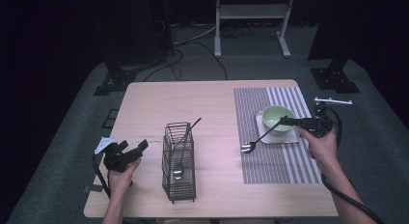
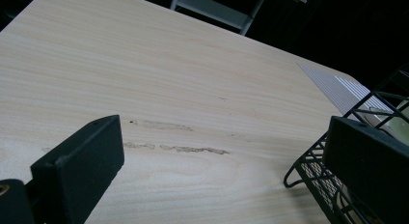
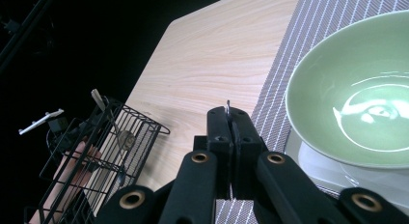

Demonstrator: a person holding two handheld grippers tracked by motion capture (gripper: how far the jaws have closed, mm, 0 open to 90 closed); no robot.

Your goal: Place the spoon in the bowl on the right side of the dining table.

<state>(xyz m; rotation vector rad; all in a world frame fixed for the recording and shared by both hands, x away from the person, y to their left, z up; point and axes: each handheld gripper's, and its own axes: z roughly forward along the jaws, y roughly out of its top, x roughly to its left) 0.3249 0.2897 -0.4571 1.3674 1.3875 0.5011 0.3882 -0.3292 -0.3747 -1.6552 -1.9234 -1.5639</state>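
Note:
My right gripper (image 1: 285, 121) hovers over the white plate's front edge, shut on the handle of a metal spoon (image 1: 260, 137). The spoon slants down to the left, its head just above the striped placemat (image 1: 270, 161). In the right gripper view the shut jaws (image 3: 230, 115) pinch a thin sliver of that handle (image 3: 227, 106). Just right of them a green bowl (image 3: 357, 98) sits on the plate (image 1: 264, 133). My left gripper (image 1: 129, 153) rests open at the table's front left. In the left gripper view nothing lies between its pads (image 2: 82, 166). The wire basket (image 2: 313, 173) stands beside its right jaw.
The black wire basket (image 1: 179, 161) stands at the front middle of the wooden table (image 1: 193, 103); inside are a spoon (image 1: 178, 173) and a dark-handled utensil (image 1: 193, 126) leaning out. A white bracket (image 1: 333, 101) lies off the table's right edge. Stands and cables are on the floor behind.

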